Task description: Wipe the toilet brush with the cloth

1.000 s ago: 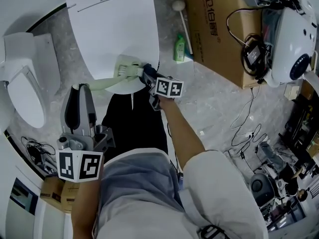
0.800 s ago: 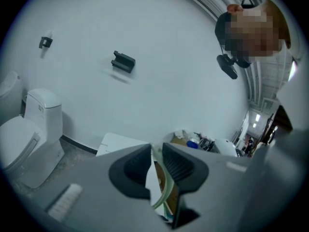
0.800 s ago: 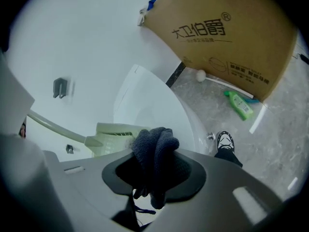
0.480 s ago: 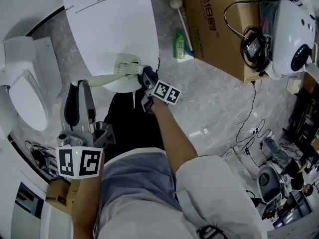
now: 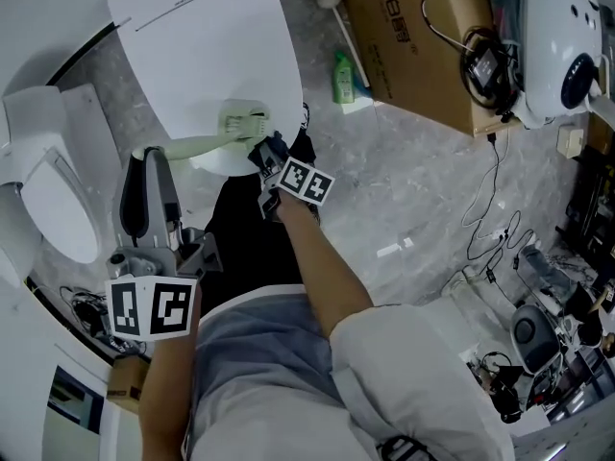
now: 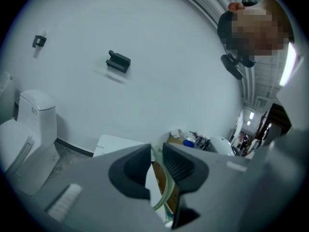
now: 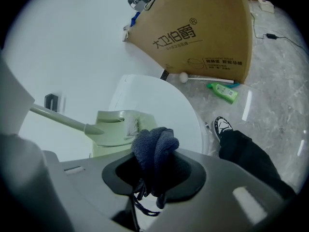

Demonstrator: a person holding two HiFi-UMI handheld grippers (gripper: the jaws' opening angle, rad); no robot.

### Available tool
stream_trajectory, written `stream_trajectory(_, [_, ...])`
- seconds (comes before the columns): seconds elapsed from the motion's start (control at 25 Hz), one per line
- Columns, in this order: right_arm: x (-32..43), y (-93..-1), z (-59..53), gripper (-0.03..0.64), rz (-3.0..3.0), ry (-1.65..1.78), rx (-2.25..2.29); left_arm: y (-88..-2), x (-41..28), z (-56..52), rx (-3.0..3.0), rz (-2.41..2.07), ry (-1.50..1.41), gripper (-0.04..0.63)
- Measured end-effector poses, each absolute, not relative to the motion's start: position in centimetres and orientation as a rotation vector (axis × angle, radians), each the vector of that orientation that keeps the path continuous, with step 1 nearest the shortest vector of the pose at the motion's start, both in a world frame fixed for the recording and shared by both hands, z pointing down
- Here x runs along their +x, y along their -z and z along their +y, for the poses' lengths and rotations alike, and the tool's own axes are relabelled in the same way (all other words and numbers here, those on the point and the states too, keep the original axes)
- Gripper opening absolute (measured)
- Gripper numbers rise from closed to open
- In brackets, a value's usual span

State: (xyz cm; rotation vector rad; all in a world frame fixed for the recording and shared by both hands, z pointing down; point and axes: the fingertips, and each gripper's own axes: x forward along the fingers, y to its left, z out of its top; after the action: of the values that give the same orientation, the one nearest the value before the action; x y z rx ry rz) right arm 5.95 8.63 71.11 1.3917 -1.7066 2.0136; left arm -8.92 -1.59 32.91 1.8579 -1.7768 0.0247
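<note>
Pale-green toilet brush (image 5: 242, 120): head lies over a white oval panel (image 5: 192, 36), prob. a toilet lid, w/ the handle running back to the left gripper (image 5: 149, 157), whose jaws pinch the handle. Right gripper (image 5: 262, 152) is clamped on a bunched dark-blue cloth (image 7: 154, 151), right at the brush head. Behind: green bottle (image 7: 223, 92) on the marble floor, beside a cardboard box (image 7: 203, 28) printed w/ Chinese characters, approx. "大卫伯爵 ®". White toilet (image 5: 48, 190) at left.
</note>
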Motion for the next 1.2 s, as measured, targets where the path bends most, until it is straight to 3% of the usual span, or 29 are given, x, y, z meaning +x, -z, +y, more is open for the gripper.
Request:
stream_trajectory(0.44, [4.0, -71.5, 9.9, 0.103, -1.317, -2.404, 1.852, -33.0, -8.9, -1.7, 1.911, -1.735, -0.025, 0.0])
stream_trajectory(0.8, [-1.5, -70.6, 10.1, 0.098, -1.234, -2.605, 1.826, -32.9, -9.2, -1.8, 1.969, -1.696, -0.056, 0.0])
stream_trajectory(1.2, [-3.8, -68.4, 9.7, 0.097, -1.356, -2.58, 1.705, -32.7, -8.8, -1.5, 2.01, -1.673, -0.056, 0.0])
